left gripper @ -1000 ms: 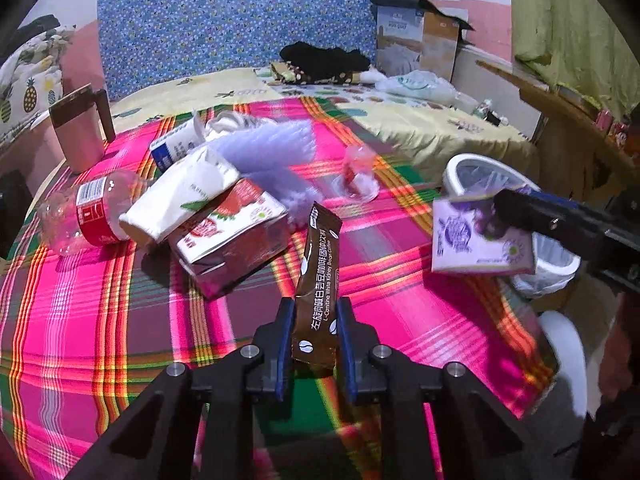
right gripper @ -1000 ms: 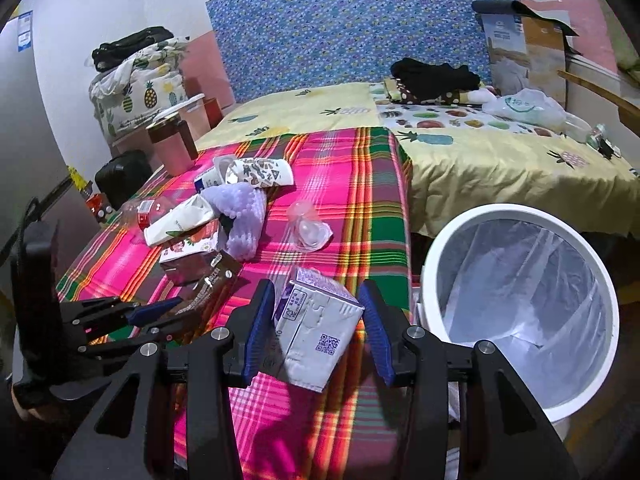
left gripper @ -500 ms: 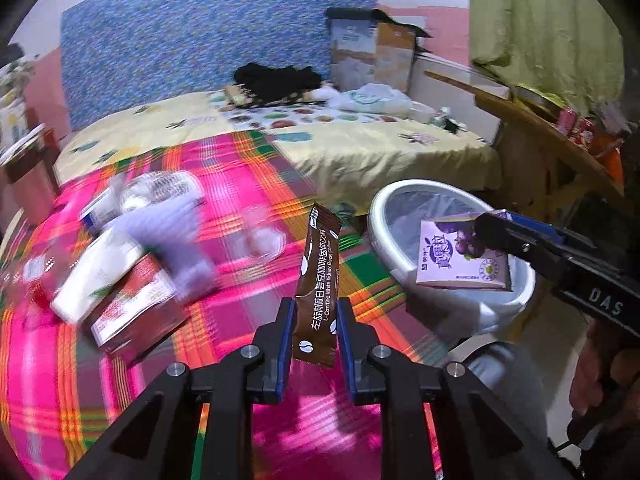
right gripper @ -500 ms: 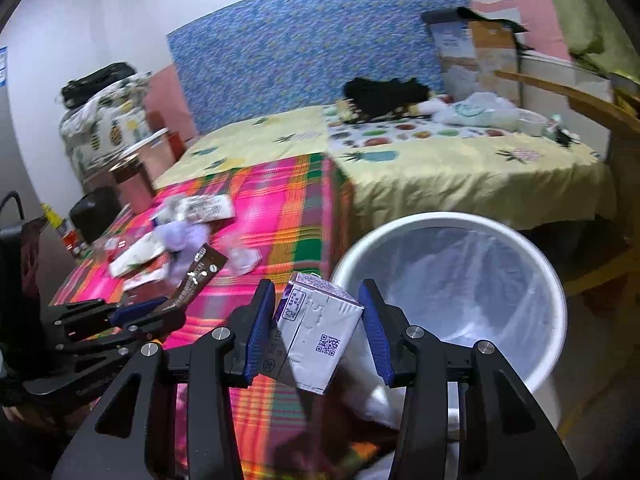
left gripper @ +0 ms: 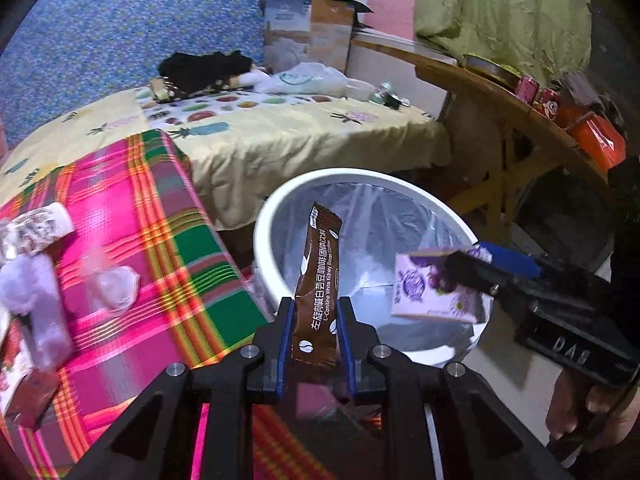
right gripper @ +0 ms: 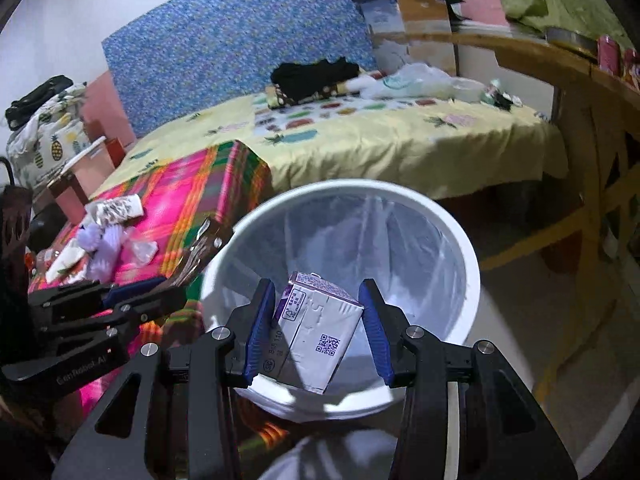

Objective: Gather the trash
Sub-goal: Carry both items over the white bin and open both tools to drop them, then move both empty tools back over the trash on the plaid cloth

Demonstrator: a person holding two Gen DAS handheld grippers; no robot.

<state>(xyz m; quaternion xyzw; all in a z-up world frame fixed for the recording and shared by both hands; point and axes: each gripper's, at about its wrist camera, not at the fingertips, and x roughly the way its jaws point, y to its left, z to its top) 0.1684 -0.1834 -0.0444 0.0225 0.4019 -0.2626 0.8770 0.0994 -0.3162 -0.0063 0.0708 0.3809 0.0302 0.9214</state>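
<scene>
A bed (right gripper: 400, 148) under a yellow fruit-print sheet stands against a blue floral headboard (right gripper: 248, 40) and white wall, with a cardboard box (left gripper: 312, 32) at its far right, a wooden shelf (left gripper: 500, 92) beneath green fabric (left gripper: 500, 8) right.

Black gripper (right gripper: 316, 332) frames — blue pads (right gripper: 260, 332), silver screws, white lettering.

Plaid-covered table (left gripper: 120, 216): crumpled wrapper (left gripper: 114, 284), purple fluffy item (left gripper: 30, 292), patterned carton (right gripper: 120, 206); white bin (right gripper: 474, 276) beside it.
</scene>
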